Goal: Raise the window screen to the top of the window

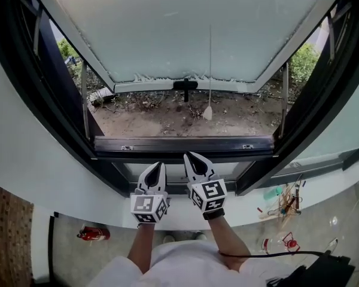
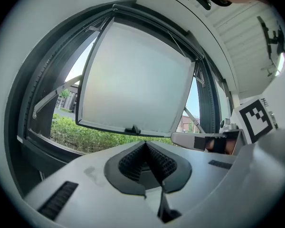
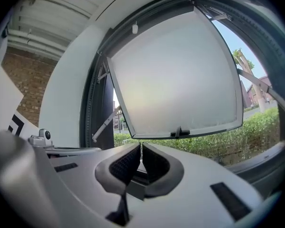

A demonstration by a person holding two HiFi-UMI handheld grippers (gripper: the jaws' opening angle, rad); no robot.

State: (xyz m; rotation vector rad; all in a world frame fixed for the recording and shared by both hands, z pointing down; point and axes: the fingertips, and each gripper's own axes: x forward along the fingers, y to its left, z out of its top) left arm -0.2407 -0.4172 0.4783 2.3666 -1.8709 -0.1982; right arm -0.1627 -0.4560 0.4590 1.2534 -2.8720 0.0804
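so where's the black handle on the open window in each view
Head view: the black handle is upper centre, on the frosted pane's lower edge.
Left gripper view: handle just below centre.
Right gripper view: handle right of centre, slightly low.
Shared landmark: that frosted pane, directly above it.

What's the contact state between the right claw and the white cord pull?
Apart. The head view shows the right claw low by the sill and the cord pull dangling farther out, with the dark window frame showing between them.
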